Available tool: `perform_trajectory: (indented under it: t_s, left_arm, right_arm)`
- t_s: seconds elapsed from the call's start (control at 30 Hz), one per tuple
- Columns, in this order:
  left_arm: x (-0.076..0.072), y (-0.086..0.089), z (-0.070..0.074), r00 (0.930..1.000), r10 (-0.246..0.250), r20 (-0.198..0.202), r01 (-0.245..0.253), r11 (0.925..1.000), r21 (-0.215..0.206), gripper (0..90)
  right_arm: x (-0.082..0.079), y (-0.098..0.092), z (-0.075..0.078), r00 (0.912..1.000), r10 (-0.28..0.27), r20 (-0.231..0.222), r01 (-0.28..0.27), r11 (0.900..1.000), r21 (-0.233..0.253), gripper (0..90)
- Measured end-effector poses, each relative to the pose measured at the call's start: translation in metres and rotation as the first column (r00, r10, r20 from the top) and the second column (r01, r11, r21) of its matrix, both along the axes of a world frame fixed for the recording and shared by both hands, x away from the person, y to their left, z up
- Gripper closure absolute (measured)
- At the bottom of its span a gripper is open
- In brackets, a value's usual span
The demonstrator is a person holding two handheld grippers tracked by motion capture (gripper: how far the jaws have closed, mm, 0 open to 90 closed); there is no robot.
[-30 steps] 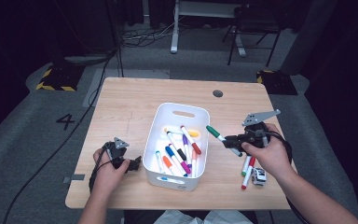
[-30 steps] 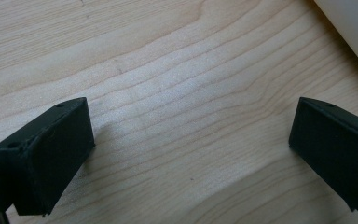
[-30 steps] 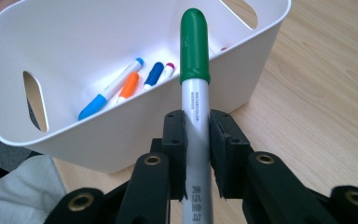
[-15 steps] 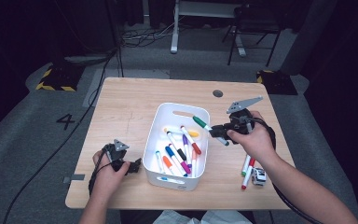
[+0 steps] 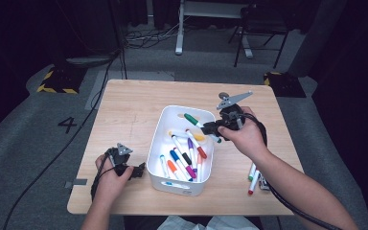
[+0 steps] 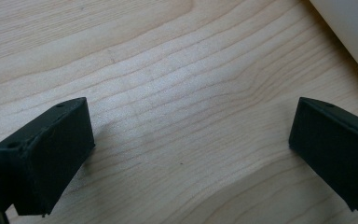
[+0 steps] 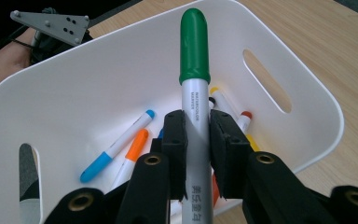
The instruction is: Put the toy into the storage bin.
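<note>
A green-capped marker (image 7: 195,93) sits clamped between the jaws of the right gripper (image 5: 212,128), held above the right side of a white bin (image 5: 159,143) where other markers (image 5: 182,158) lie loose. Three or so more markers (image 5: 254,173), hard to count from above, rest on the wooden table (image 5: 129,103) by the right forearm. The left gripper (image 5: 136,170) rests beside the bin's left wall, jaws spread wide over bare wood.
</note>
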State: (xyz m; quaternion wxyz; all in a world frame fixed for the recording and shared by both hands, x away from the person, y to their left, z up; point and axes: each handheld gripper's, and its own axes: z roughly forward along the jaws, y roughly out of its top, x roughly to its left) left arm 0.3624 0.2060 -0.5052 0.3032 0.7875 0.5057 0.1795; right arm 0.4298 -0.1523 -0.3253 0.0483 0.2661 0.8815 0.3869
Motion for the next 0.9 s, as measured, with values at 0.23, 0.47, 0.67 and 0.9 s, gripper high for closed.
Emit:
perform_trajectory:
  t_s: [0.23, 0.47, 0.67, 0.9]
  left_arm:
    - [0.000, 0.000, 0.000, 1.0000, 0.000, -0.001, 0.000, 1.0000, -0.001, 0.2]
    - [0.000, 0.000, 0.000, 1.0000, -0.002, 0.000, 0.002, 1.0000, 0.000, 0.2]
    - [0.000, 0.000, 0.000, 1.0000, -0.001, -0.001, 0.001, 1.0000, 0.000, 0.2]
    - [0.000, 0.000, 0.000, 1.0000, 0.000, -0.001, 0.000, 1.0000, -0.003, 0.2]
  right_arm:
    - [0.005, 0.010, -0.002, 1.0000, -0.004, 0.005, 0.004, 1.000, 0.003, 76.6]
    - [0.011, 0.022, -0.010, 0.9995, 0.028, 0.016, -0.028, 1.000, -0.007, 76.6]
    - [0.012, 0.031, -0.019, 0.9990, 0.041, 0.018, -0.040, 0.997, -0.066, 76.6]
    - [0.012, 0.034, -0.027, 0.9983, 0.054, 0.022, -0.051, 0.992, -0.112, 76.6]
